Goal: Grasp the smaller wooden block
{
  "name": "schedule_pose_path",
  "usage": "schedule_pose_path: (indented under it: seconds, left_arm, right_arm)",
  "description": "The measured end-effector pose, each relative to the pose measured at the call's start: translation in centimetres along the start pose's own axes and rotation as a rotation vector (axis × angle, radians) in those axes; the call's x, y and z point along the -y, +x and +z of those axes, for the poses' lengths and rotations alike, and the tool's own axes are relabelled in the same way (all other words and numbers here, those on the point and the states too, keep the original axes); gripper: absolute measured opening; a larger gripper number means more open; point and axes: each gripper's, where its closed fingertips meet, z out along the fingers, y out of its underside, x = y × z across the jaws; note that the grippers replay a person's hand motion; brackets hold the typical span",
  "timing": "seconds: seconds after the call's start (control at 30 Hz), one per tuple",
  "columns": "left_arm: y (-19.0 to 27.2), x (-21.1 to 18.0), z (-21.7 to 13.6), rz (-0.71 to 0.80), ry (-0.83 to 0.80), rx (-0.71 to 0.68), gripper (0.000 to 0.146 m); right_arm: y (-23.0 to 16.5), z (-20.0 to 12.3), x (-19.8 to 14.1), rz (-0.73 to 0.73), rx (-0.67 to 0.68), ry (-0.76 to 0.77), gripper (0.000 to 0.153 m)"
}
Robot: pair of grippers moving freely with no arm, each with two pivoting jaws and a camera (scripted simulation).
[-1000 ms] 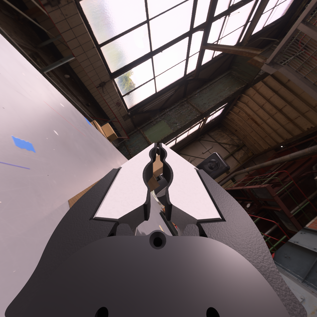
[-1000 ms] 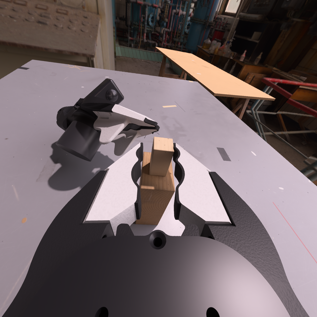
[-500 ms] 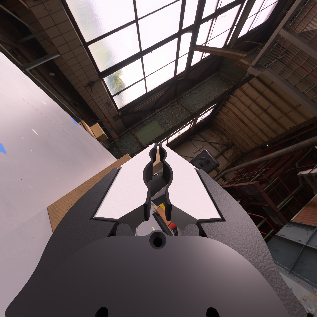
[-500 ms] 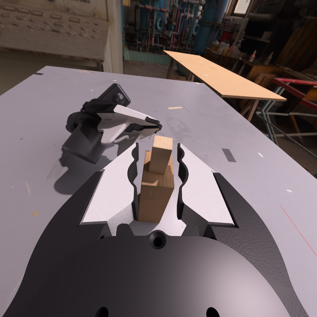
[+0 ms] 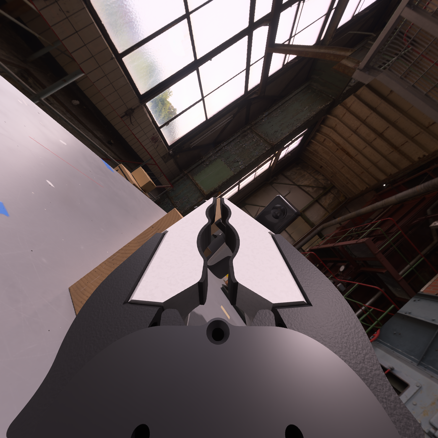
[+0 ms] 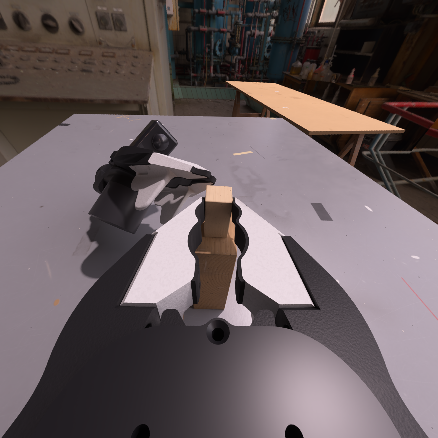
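1. The right gripper [image 6: 217,203] has its jaws drawn in against the smaller wooden block [image 6: 217,211], its fingertips pressing both sides of it.
2. The smaller wooden block stands upright on top of the larger wooden block [image 6: 215,272], which rests on the grey table [image 6: 308,180] between the same fingers.
3. The larger block sits nearer the gripper's palm, with the smaller one toward its far end.
4. The left gripper [image 5: 217,201] is closed on nothing, its tips almost touching.
5. In the right wrist view the left gripper [image 6: 203,176] lies tilted just to the left of the blocks, its tips close beside the top of the smaller block.
6. The left wrist view points up at a skylight [image 5: 201,59]; the table and a wooden face [image 5: 123,260] lie on its left.
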Motion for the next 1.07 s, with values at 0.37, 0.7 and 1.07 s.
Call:
schedule_pose_path:
  seconds: [0.37, 0.7, 1.07]
  left_arm:
    - [0.7, 0.6, -0.1, 0.165, -0.051, 0.042, 0.014]
    - [1.1, 0.3, -0.3, 0.805, -0.371, 0.216, 0.024]
    - [0.3, -1.9, 0.1, 1.073, -0.671, 0.230, 0.007]
  right_arm:
    - [0.6, -1.0, 0.2, 0.054, 0.047, 0.028, 0.021]
    - [0.2, -1.6, -0.1, 0.089, 0.142, 0.010, 0.021]
    - [-0.3, -2.0, -0.4, 0.097, 0.208, -0.008, 0.022]
